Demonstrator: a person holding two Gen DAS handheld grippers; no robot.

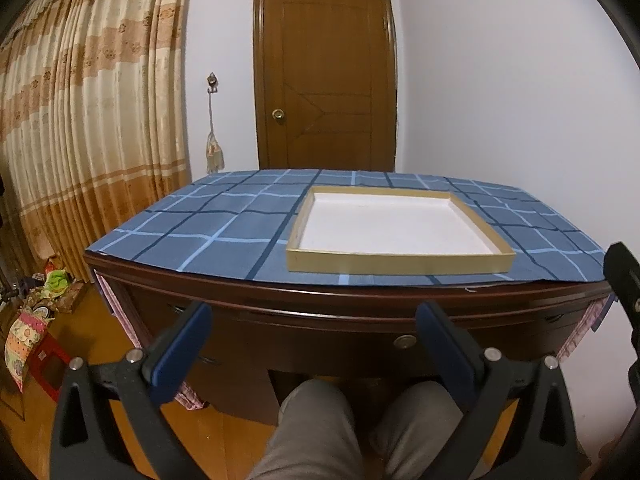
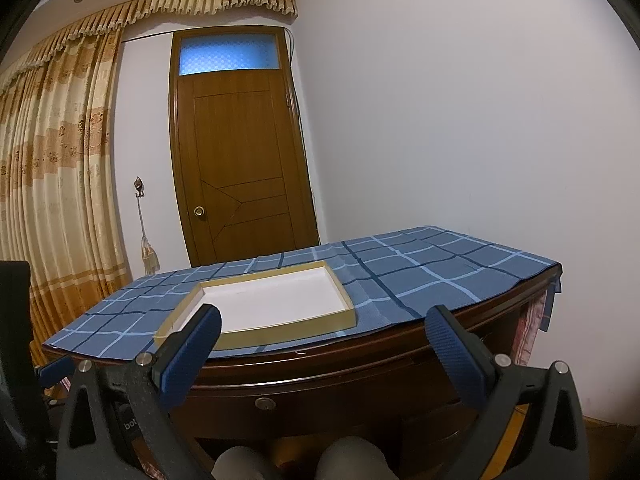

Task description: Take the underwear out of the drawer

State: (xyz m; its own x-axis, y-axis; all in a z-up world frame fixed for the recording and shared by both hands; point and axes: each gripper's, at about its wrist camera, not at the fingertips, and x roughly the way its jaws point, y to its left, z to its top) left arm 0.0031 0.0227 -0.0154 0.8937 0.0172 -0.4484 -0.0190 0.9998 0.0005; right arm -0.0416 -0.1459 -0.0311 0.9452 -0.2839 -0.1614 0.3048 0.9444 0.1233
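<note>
A dark wooden desk has a closed centre drawer [image 1: 360, 332] with a round metal knob [image 1: 404, 341], seen too in the right wrist view as drawer [image 2: 320, 392] and knob [image 2: 265, 403]. No underwear shows in either view. My left gripper [image 1: 314, 316] is open in front of the drawer, holding nothing. My right gripper [image 2: 324, 320] is open too, level with the desk's front edge, empty. On the desk top lies a shallow tan box lid [image 1: 400, 262] with a white inside [image 2: 256, 338], and it is empty.
A blue checked cloth [image 1: 224, 232] covers the desk top [image 2: 440, 272]. The person's knees [image 1: 320, 420] sit under the desk. Curtains [image 1: 80, 140] and floor clutter [image 1: 40, 312] are at left, a wooden door [image 1: 324, 80] behind, a white wall at right.
</note>
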